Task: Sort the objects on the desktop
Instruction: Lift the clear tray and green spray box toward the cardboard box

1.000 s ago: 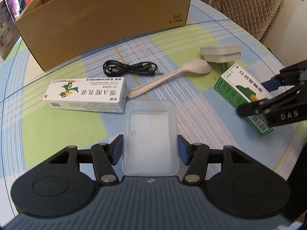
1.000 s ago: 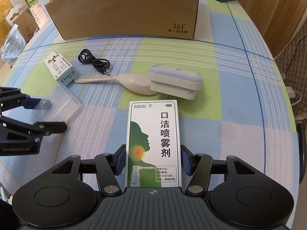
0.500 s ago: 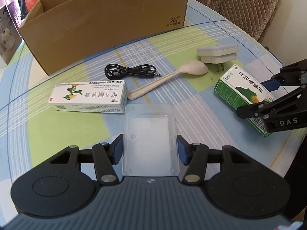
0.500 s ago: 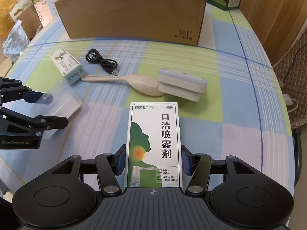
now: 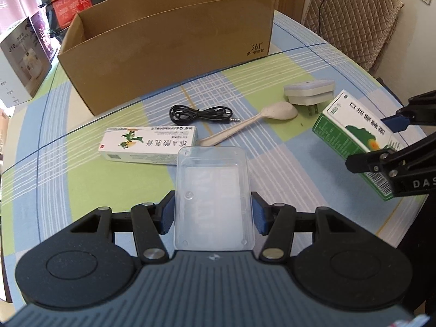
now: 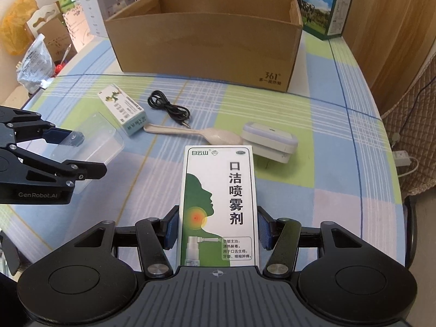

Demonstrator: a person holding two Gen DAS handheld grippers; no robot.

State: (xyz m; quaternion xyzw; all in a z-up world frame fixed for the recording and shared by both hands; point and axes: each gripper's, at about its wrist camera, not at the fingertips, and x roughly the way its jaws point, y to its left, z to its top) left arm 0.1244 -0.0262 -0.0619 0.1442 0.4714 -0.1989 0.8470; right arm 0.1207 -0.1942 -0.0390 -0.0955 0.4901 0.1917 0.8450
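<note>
Left claw (image 5: 212, 212) clamps a clear rectangular plastic tray (image 5: 214, 190); right claw (image 6: 218, 229) clamps a green-and-white spray carton (image 6: 218, 204). Both items point lengthwise toward the open brown cardboard box (image 6: 207, 46), straight ahead across the desk (image 6: 340, 179).

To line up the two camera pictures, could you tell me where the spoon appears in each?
Left wrist: spoon right of centre, bowl pointing right, next to the white plug.
Right wrist: spoon at centre, its bowl against the plug.
Shared landmark: the cardboard box beyond it.
</note>
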